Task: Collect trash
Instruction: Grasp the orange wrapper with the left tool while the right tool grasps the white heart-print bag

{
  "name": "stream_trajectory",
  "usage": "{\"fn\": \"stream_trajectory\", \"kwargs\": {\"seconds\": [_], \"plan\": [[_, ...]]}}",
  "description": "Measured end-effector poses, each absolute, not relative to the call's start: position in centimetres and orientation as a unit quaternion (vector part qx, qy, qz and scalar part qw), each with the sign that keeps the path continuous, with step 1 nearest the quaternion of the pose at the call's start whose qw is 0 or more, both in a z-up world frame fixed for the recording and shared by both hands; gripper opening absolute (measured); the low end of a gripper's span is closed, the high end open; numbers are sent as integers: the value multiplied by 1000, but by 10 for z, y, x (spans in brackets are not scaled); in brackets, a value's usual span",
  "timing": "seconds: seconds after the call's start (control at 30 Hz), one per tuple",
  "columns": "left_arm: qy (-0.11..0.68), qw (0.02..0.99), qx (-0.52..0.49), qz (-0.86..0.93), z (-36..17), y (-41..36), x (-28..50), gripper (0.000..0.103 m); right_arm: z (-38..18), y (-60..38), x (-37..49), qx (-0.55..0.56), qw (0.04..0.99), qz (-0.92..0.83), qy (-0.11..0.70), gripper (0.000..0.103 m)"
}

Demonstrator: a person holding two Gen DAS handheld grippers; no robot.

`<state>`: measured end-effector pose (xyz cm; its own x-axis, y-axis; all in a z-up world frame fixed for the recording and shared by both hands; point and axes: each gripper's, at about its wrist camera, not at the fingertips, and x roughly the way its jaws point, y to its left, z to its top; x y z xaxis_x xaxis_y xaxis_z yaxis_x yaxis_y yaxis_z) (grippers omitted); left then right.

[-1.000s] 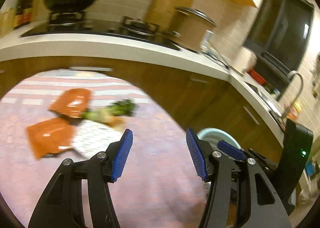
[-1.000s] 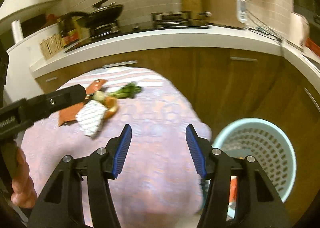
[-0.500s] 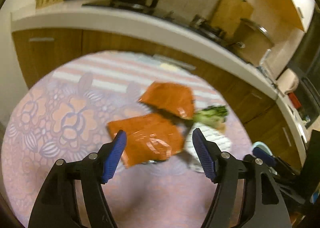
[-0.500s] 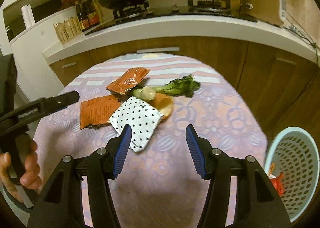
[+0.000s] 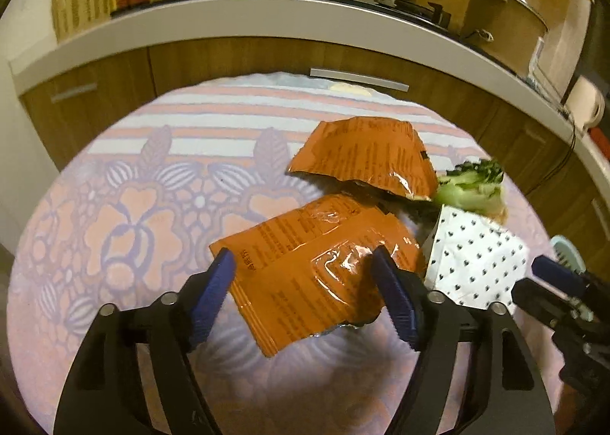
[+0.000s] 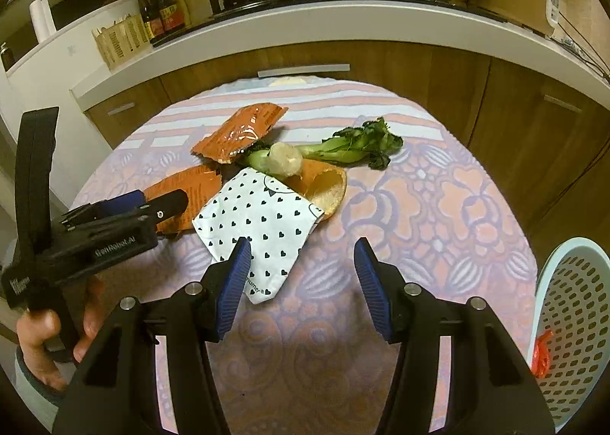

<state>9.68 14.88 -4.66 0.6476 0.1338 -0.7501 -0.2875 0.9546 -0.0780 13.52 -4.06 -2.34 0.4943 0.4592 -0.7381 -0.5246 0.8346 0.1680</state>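
Trash lies on a round table with a floral cloth (image 5: 114, 229). My left gripper (image 5: 305, 297) is open, its jaws on either side of the near orange wrapper (image 5: 316, 275). A second orange wrapper (image 5: 366, 156) lies behind it. A white heart-print bag (image 6: 263, 221) lies just ahead of my open right gripper (image 6: 301, 278), whose left fingertip is at the bag's near edge. Green vegetable scraps (image 6: 350, 149), a pale lump (image 6: 284, 158) and an orange peel (image 6: 324, 187) lie beyond the bag. The left gripper also shows in the right wrist view (image 6: 114, 221).
A light blue perforated basket (image 6: 572, 320) stands at the table's right, with an orange scrap inside. A wooden cabinet run with a white counter (image 6: 343, 23) curves behind the table, carrying a wok, bottles and a pot.
Both grippers swung from the basket side toward the trash pile and closed in. The left gripper now straddles the near orange wrapper; the right one reached the heart-print bag.
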Motion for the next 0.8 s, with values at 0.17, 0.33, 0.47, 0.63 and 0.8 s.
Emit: {"fn": "stream_trajectory", "kwargs": {"seconds": [0.17,0.33,0.47,0.63,0.8], "plan": [[401,906,-65,115,-46,138,96,45,-31,-34,140,-32,857,287,426,53],[396,909,-94,88,-47,146,94,0,-36,-31,142,-26,855,287,431,53],[384,912,-118,76,-46,152,89,0,-39,-28,145,-20,851,288,438,53],[359,917,-158,69,-41,164,79,0,-44,-18,149,-21,843,293,450,53],[342,918,-187,73,-35,179,74,0,-46,-1,148,-41,843,294,449,46]]}}
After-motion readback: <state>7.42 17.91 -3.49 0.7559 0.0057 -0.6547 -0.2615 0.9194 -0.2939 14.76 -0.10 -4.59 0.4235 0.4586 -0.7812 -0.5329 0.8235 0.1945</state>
